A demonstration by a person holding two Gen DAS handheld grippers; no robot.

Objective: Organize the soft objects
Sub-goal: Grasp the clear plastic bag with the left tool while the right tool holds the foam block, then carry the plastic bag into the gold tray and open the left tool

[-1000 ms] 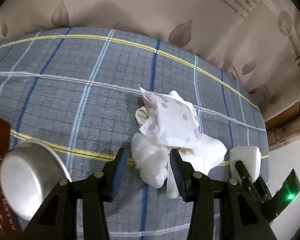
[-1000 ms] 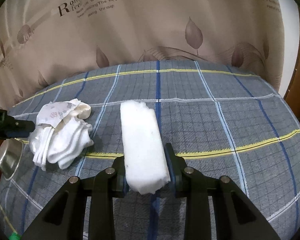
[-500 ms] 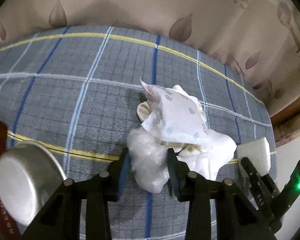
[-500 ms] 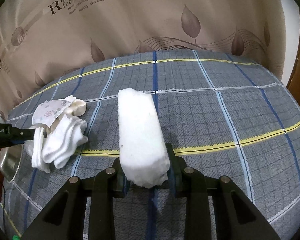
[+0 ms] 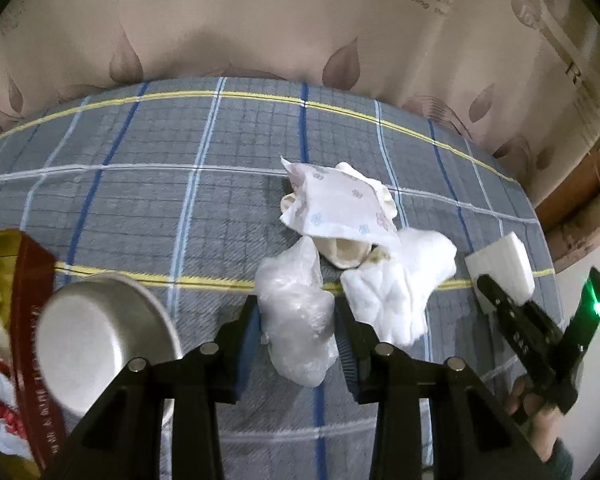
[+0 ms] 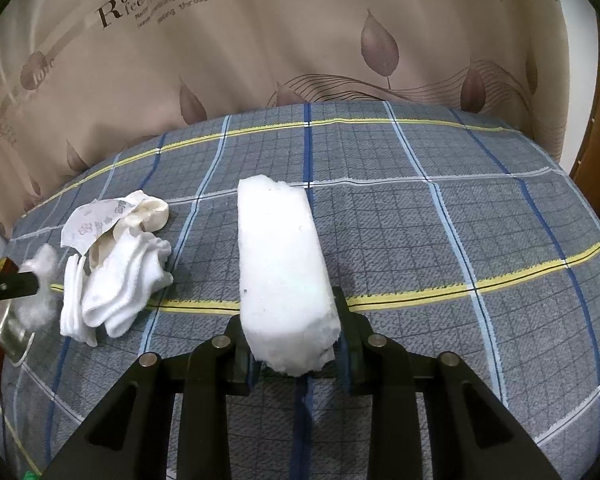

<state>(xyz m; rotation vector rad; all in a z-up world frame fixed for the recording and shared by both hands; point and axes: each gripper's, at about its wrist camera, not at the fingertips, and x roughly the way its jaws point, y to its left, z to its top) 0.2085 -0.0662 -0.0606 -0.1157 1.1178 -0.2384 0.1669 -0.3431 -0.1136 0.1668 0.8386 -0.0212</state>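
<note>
1. Curtain (image 6: 300, 40) print reads "Rom…" and "love"; the smaller lines are blurred.
2. Left tool (image 5: 296, 332) pinches a crumpled plastic wad (image 5: 296, 320) above the plaid surface (image 5: 140, 200), beside white socks (image 5: 396, 292).
3. Right tool (image 6: 296, 344) clamps a white foam block (image 6: 284, 272).

Sock pile (image 5: 396, 296) on bedspread (image 5: 140, 200); bowl (image 5: 96, 336) left; foam block (image 5: 504, 268) right.
</note>
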